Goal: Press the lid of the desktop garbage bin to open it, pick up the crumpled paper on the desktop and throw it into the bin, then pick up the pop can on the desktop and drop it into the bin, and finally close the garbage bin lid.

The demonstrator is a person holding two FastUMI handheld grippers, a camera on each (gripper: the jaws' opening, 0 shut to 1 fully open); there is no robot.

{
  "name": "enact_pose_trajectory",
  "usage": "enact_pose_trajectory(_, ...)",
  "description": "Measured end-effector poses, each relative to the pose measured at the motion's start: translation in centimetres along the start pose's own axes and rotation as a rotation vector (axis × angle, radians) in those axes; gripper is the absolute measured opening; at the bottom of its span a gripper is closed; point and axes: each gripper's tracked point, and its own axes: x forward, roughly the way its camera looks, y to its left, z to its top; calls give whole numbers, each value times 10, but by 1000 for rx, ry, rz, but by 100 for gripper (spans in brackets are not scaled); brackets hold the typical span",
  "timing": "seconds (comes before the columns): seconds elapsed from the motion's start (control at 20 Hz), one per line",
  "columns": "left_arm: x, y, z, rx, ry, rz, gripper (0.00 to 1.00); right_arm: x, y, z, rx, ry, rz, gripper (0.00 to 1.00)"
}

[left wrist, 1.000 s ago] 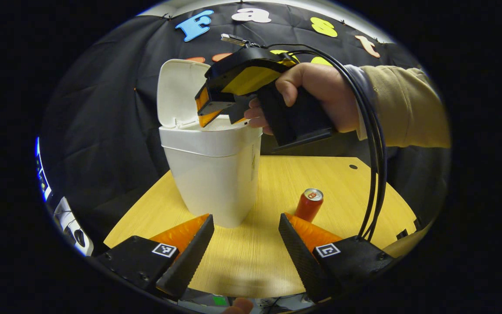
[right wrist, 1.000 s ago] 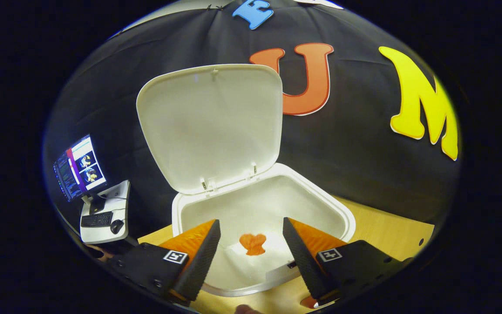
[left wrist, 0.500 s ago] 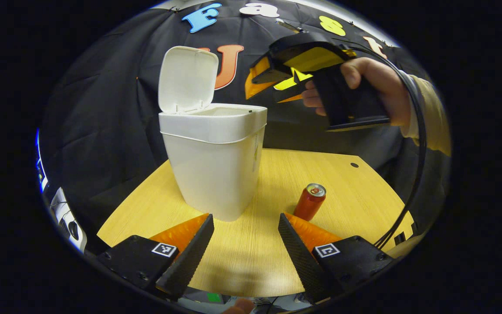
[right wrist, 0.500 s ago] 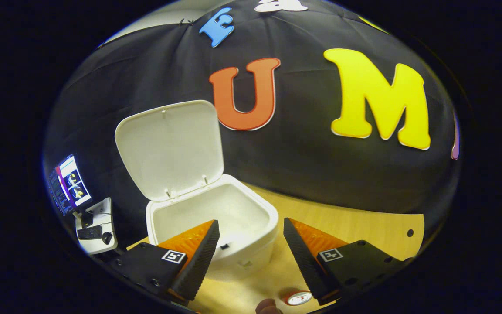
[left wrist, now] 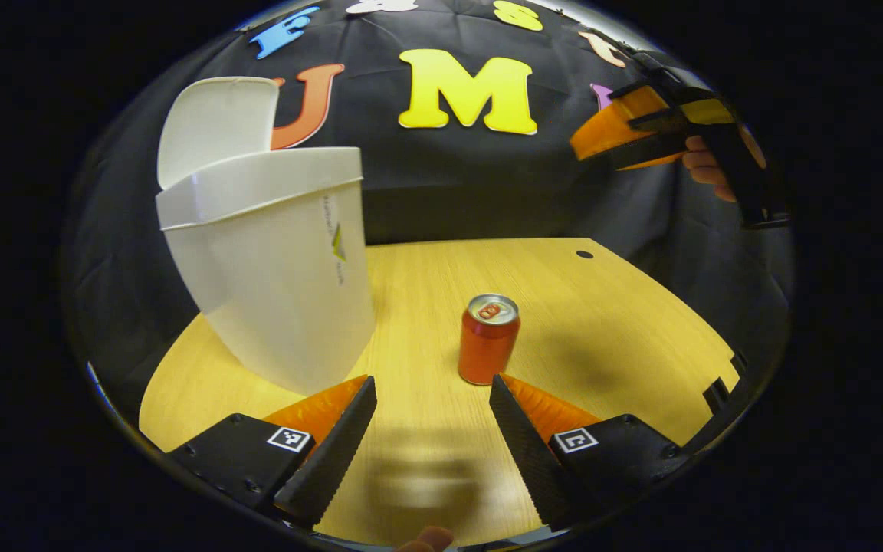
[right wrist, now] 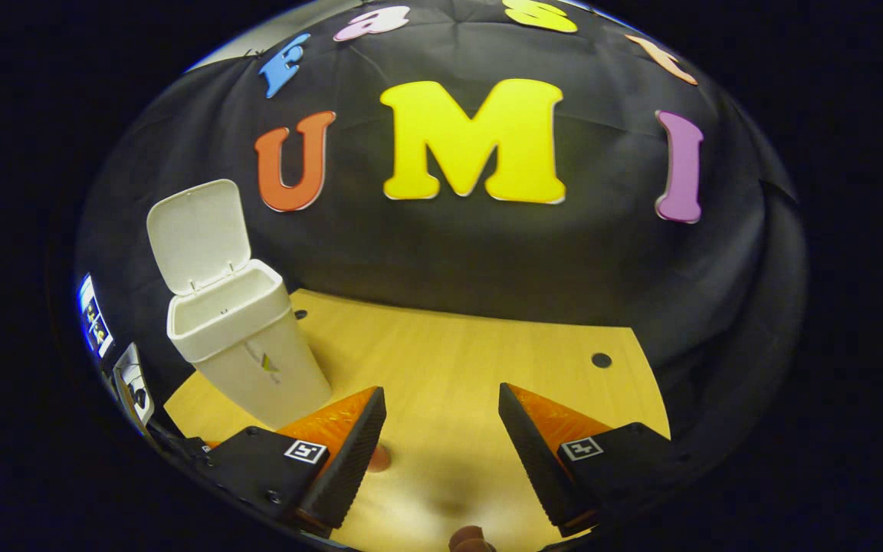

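My left gripper [left wrist: 430,414] and right gripper [right wrist: 441,422] are both wide open w/ nothing held; can [left wrist: 487,340] upright on tabletop [left wrist: 610,322] beside open-lidded bin [left wrist: 273,261].

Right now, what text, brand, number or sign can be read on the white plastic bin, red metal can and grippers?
Nothing is legible.
White plastic bin: small print beside a triangular mark, too small to read.
Red metal can: mark on its top, too blurred.
Left gripper, right gripper: square coded tags, no words.
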Motion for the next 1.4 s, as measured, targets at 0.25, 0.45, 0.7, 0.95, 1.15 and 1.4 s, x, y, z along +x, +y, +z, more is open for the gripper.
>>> enact_pose_trajectory(0.25, 45, -41, -12, 19, 41, -79, 99, -21, -75, -47, 91, 95, -110, 93)
enact_pose_trajectory(0.45, 64, -51, -16, 29, 57, -84, 99, -27, -98, -67, 92, 132, -150, 95)
enact_pose_trajectory(0.7, 80, -38, -14, 28, 68, -9, 98, -27, -97, -86, 76, 176, -131, 95)
enact_pose_trajectory(0.95, 102, -42, -9, 36, 54, -12, 98, -26, -95, -100, 69, 220, -125, 95)
enact_pose_trajectory(1.15, 119, -37, -7, 17, 47, 21, 98, -31, -93, -116, 38, 250, -126, 95)
enact_pose_trajectory(1.4, 137, -34, -12, -4, 60, 22, 98, -34, -89, -129, 12, 279, -109, 95)
